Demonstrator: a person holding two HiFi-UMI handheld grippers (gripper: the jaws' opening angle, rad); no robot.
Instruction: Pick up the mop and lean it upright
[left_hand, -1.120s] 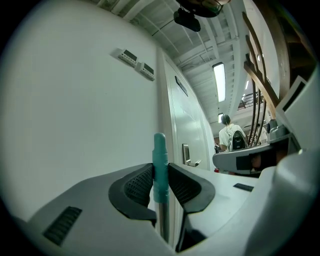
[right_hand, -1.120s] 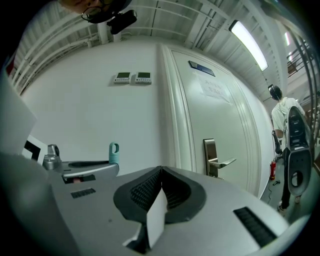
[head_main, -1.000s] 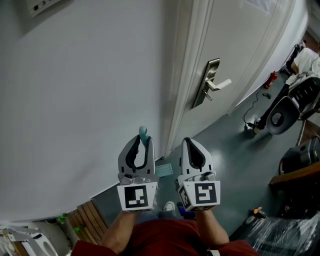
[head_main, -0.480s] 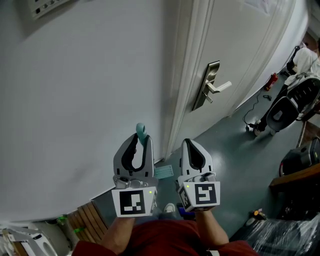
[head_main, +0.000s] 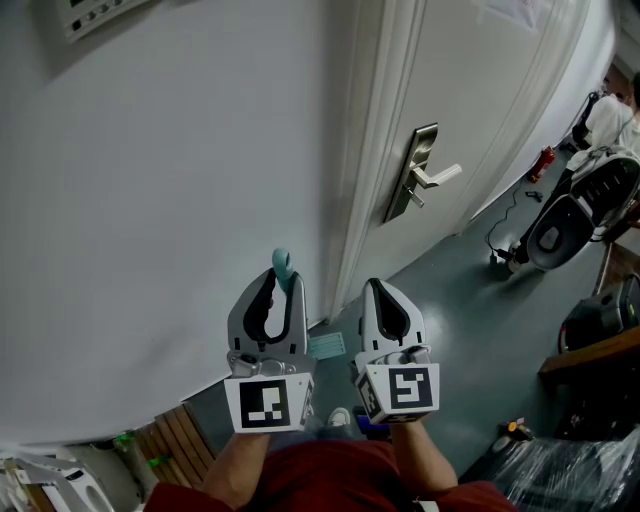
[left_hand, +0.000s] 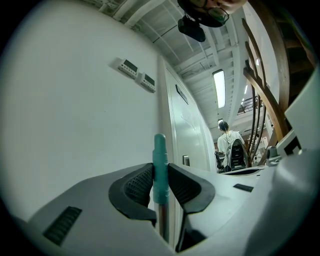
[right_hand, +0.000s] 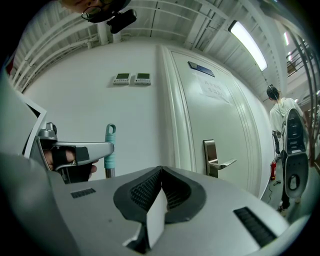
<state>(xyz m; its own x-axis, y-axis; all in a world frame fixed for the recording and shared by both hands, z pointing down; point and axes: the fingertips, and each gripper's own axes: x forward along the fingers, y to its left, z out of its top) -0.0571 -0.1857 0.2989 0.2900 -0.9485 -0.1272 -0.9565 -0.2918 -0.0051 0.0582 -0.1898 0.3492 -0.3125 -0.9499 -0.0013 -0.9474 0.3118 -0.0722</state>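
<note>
Left tool is shut tight on the mop. Its two dark pads squeeze the blue-green grip at the top of the pole, one from each side. The mop stands straight up, and its tip pokes out at 12 o'clock above the pads. Below the grip, the shiny pole goes down between the jaws. The mop is right next to the white wall, but I cannot tell if it touches it.

At 3 o'clock from the left tool is the right tool. Its pads are pressed together and it holds nothing.

A second ago the left tool was a little lower. Now it is a bit higher, so its square marker looks bigger in the head view. The mop went up with it. It has kept still for the last half second. The right tool has not moved at all.

Now count. There are two tools and one mop. There is one white door with one metal handle, at 1 o'clock from the right tool. There are two small boxes on the wall, one beside the other, at 11 o'clock in the right gripper view. One person stands far off at 3 o'clock in that view.
</note>
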